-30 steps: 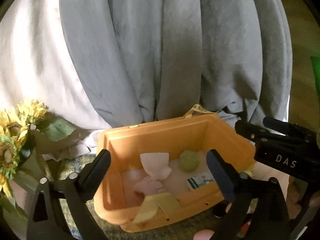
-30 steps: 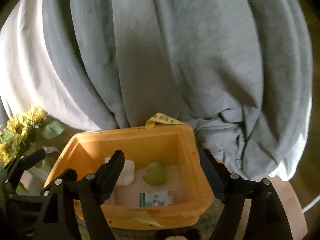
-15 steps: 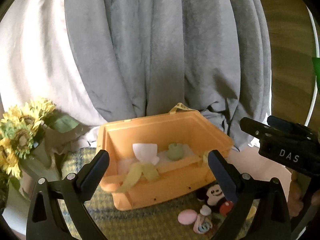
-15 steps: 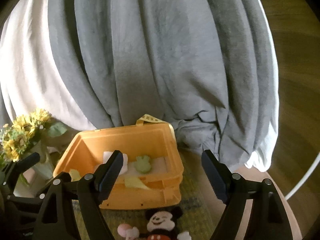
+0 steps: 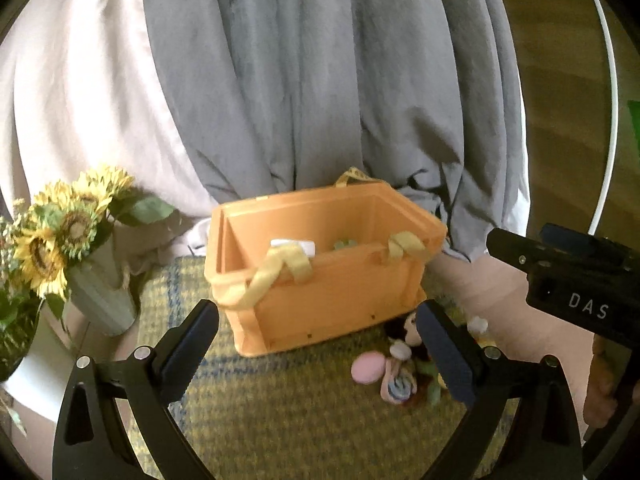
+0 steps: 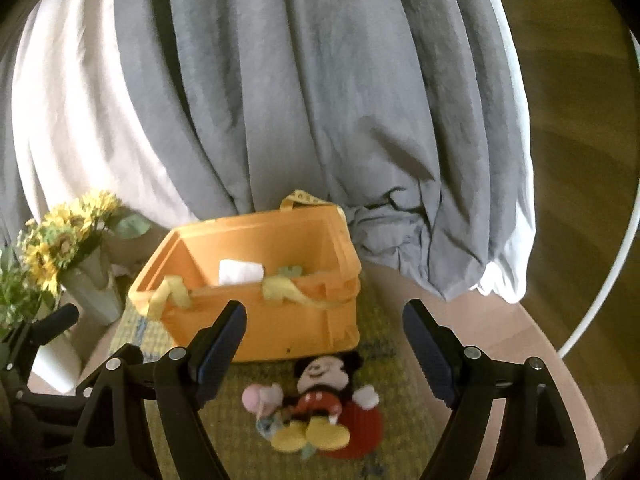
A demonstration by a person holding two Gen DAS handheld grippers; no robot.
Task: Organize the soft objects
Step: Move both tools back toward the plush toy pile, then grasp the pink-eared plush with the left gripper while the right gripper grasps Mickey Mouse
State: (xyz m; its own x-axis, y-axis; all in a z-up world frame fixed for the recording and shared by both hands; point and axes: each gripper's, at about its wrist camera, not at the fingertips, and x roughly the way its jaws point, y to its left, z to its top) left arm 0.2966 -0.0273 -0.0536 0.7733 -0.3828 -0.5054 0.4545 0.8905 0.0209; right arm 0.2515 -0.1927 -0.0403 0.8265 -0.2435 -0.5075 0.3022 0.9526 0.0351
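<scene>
Both grippers, left (image 5: 318, 350) & right (image 6: 324, 350), now pulled back from orange crate (image 6: 260, 316), jaws spread, nothing held. Mickey plush (image 6: 320, 396) + small toys lie just in front of crate, still to bin.

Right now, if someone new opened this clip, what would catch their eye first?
Probably the orange box in the middle of the woven mat, yellow straps draped over its front rim. Next, the mouse plush toy lying on the mat in front of it, between the right gripper's open jaws. Sunflowers in a vase stand at the left, a big grey cloth behind.
</scene>
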